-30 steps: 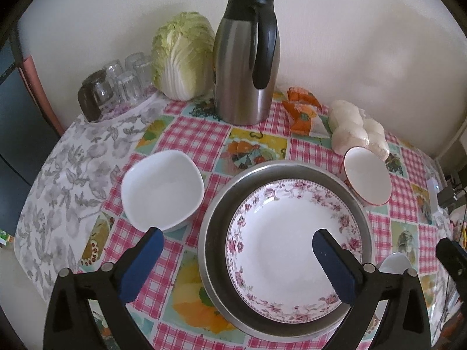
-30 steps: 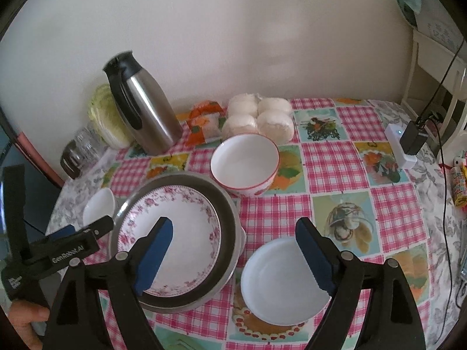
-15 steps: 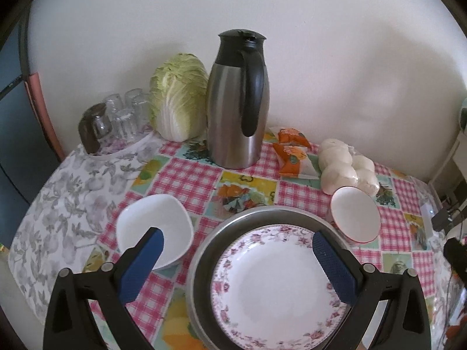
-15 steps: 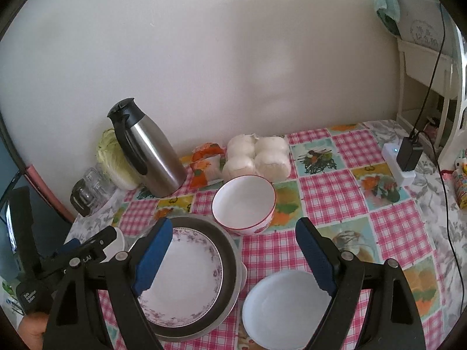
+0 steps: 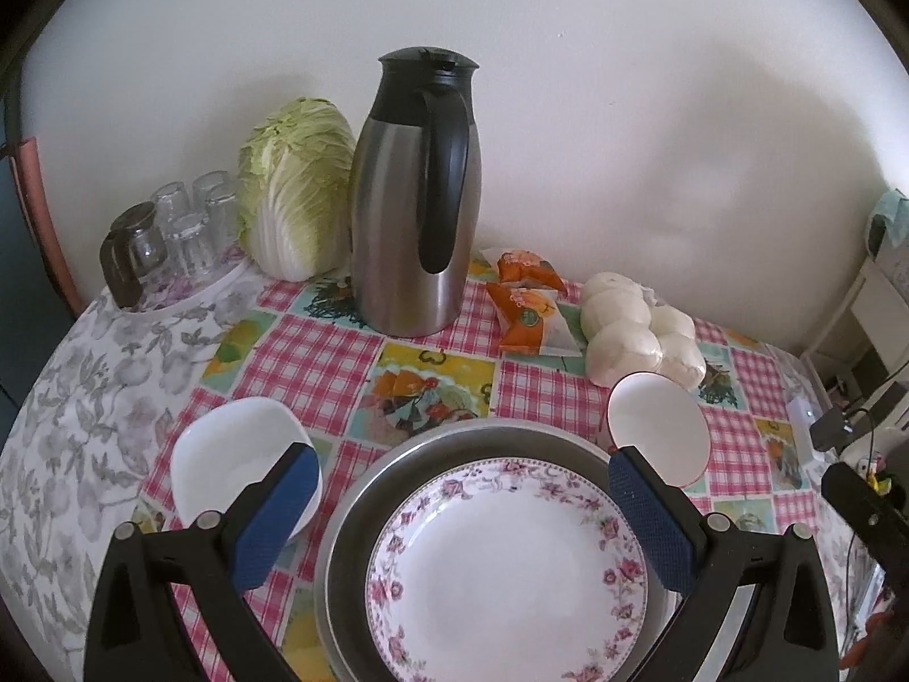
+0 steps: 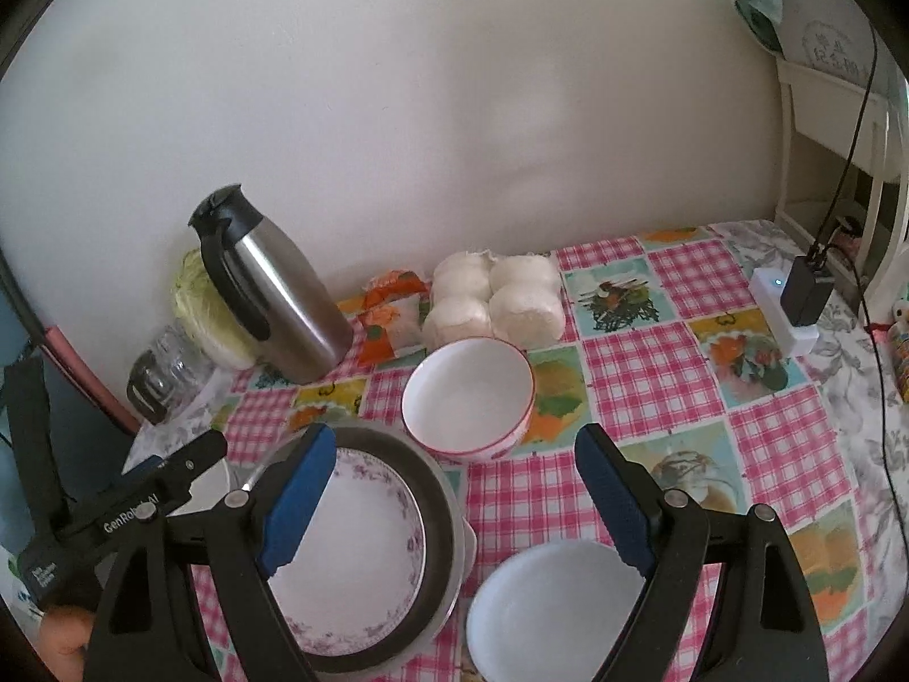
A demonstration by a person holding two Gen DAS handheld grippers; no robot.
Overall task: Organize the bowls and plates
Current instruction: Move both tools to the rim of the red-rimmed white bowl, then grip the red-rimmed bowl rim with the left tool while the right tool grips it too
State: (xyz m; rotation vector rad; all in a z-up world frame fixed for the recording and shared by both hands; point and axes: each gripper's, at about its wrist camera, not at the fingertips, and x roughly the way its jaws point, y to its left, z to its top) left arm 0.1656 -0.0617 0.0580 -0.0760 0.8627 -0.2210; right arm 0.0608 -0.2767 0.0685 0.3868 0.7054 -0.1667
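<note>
Steel gleams at the table's far side, where a jug (image 5: 412, 199) stands beyond the left gripper (image 5: 457, 517), its blue fingers (image 5: 272, 517) spread wide and empty. Outside its left finger sits a square white bowl (image 5: 227, 454); between the fingers, a floral-rimmed plate (image 5: 505, 568) lies in a round metal basin (image 5: 363, 506). A red-rimmed bowl (image 6: 468, 398) rests ahead of the right gripper (image 6: 454, 503), also wide open, with a plain white plate (image 6: 545, 608) under its right finger. Smooth buns (image 6: 494, 301) crowd the checked oilcloth behind.
</note>
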